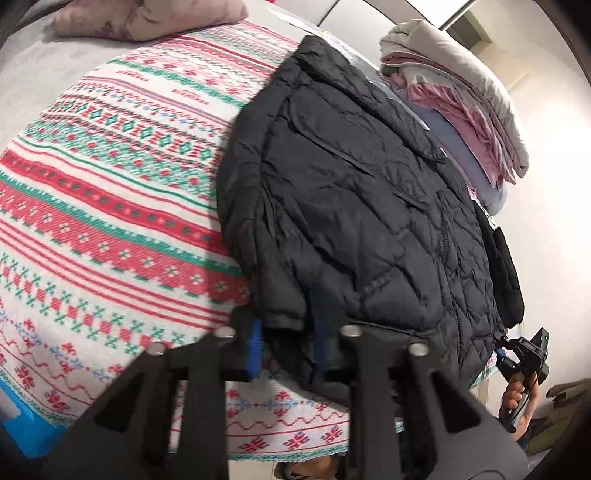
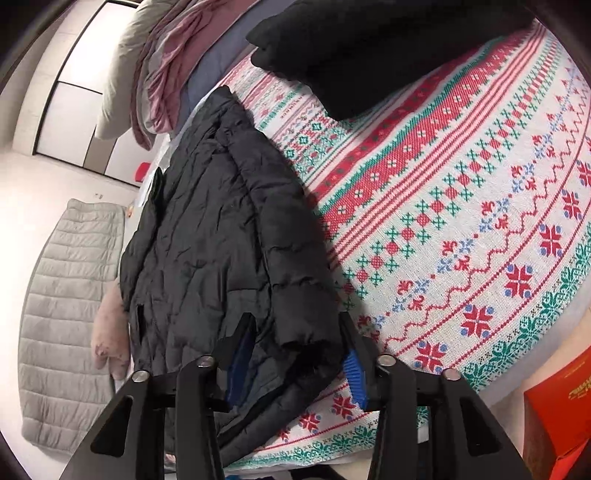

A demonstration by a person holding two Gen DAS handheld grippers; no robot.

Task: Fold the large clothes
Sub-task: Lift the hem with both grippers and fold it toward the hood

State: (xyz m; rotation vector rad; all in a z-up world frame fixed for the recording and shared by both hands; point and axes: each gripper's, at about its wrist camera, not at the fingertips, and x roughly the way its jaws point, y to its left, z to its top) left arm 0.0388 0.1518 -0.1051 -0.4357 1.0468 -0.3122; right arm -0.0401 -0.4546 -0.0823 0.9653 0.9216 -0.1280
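A black quilted puffer jacket (image 1: 354,206) lies on a bed covered by a red, green and white patterned blanket (image 1: 110,184). In the left wrist view my left gripper (image 1: 288,343) stands open around a sleeve cuff (image 1: 280,314) of the jacket, its blue pads on either side. In the right wrist view my right gripper (image 2: 295,354) stands open around another cuff (image 2: 306,328) of the jacket (image 2: 207,240) at the bed's edge. The right gripper also shows in the left wrist view (image 1: 524,354), held in a hand.
A stack of folded pink, grey and blue bedding (image 1: 461,107) sits beyond the jacket. A pink pillow (image 1: 147,18) lies at the head. A dark folded garment (image 2: 369,48) rests on the blanket. A grey quilted mat (image 2: 70,302) lies on the floor. A red box (image 2: 561,410) stands at right.
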